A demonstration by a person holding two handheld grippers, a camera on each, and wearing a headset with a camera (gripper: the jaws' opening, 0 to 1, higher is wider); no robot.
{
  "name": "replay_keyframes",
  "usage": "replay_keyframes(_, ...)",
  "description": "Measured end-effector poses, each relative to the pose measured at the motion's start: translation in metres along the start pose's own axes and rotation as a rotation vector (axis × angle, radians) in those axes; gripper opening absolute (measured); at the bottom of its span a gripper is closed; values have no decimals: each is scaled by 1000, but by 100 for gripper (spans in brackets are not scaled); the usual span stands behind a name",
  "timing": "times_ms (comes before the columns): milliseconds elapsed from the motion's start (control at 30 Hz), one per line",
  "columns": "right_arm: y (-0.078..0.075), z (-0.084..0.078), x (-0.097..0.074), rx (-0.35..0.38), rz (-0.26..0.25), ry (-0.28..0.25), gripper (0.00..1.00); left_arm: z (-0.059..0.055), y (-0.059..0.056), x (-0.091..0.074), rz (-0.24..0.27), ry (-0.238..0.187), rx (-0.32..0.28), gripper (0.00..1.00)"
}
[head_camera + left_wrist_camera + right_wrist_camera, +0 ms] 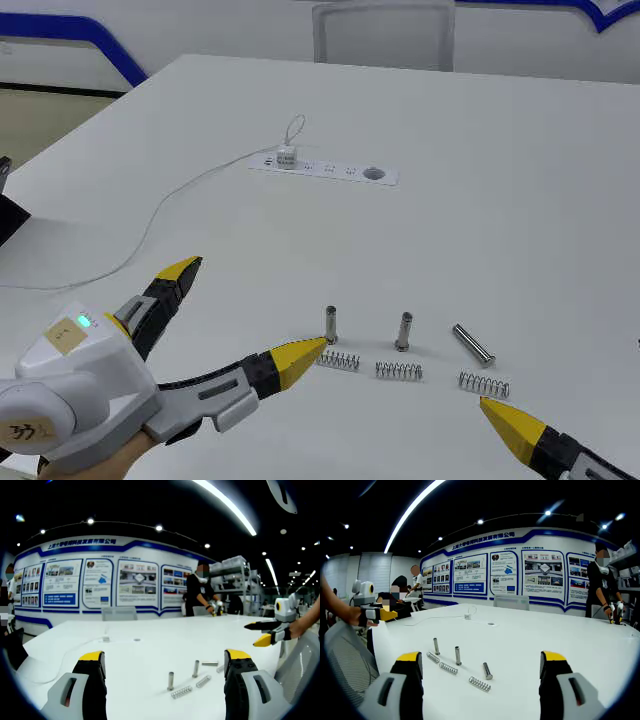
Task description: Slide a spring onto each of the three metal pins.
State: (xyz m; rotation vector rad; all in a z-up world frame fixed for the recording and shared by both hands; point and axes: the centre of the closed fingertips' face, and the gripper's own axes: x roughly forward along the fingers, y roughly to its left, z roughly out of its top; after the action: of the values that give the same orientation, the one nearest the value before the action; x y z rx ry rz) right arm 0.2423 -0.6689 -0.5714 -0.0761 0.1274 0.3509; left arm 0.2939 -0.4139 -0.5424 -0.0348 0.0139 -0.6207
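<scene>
A blue-trimmed poster wall (pixel 140 582) backs the white table (pixel 500 200).

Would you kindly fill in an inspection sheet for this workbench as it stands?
Surface: white table, flat.
Job's things: left pin and middle pin upright, right pin lying flat; left spring, middle spring, right spring loose in front.
Clutter: dark object at left edge, unidentifiable.
Grippers: left gripper open, one tip by the left pin; right gripper open.
Cables: white cable trails left from power strip.
Surroundings: chair, display boards, people beyond.
</scene>
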Motion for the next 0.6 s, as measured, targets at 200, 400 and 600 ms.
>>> replay_keyframes(200,4,1,2,-55,9,6,98,3,3,-2,20,-11,-14,100)
replay_keyframes(400,12,2,3,-116,38,11,96,-1,5,-2,29,6,-15,100)
replay_keyframes(600,13,-1,4,-122,50,23,96,-4,7,-2,42,25,-18,100)
